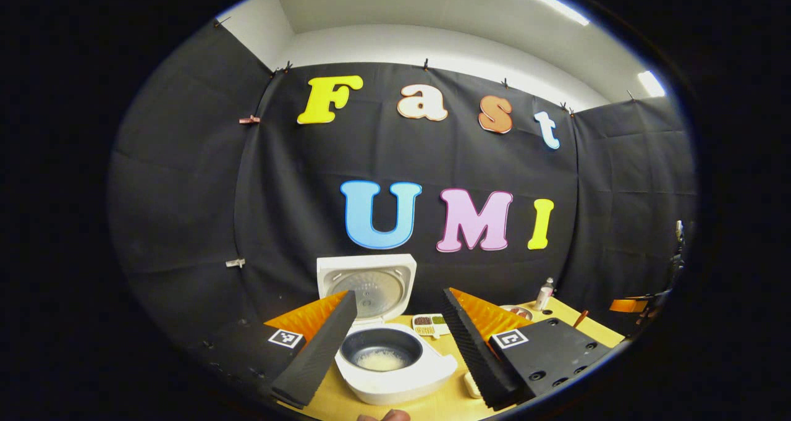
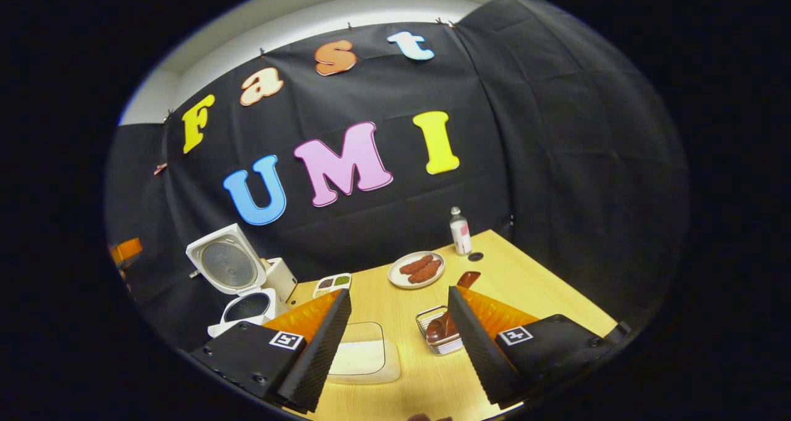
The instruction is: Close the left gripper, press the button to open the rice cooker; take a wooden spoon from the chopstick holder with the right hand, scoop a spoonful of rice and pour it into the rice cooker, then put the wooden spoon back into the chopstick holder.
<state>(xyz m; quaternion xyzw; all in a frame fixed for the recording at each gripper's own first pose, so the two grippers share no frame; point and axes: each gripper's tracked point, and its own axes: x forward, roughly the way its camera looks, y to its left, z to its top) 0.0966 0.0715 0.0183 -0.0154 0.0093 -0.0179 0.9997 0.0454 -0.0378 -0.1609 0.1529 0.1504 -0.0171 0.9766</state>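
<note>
Left gripper view puts your left gripper [image 1: 398,347] at the bottom centre, its two ridged, wedge-shaped fingers spread wide with nothing between them. Just past them, in the lower middle of the frame, you see the rice cooker [image 1: 395,365]: a smooth white rounded body on the pale wooden table [image 1: 445,405], with a dark round inner pot holding a small heap of white rice [image 1: 380,360]. Its lid [image 1: 366,285] stands upright behind, showing a dull grey metal disc inside a white square shell. A small divided dish [image 1: 431,324] of brown and green grains sits right of the cooker.

Right gripper view shows your right gripper [image 2: 398,350] at the bottom centre, also wide open and holding nothing. Between the fingers lies a shallow, rounded clear tray of white rice [image 2: 361,356]. Close beside the right finger sits the wire-mesh chopstick holder [image 2: 440,334], with the glossy brown wooden spoon [image 2: 454,303] leaning out of it. Farther up the frame you have a round plate of reddish sausages [image 2: 417,269], then a small white bottle [image 2: 459,230] near the black cloth.
</note>
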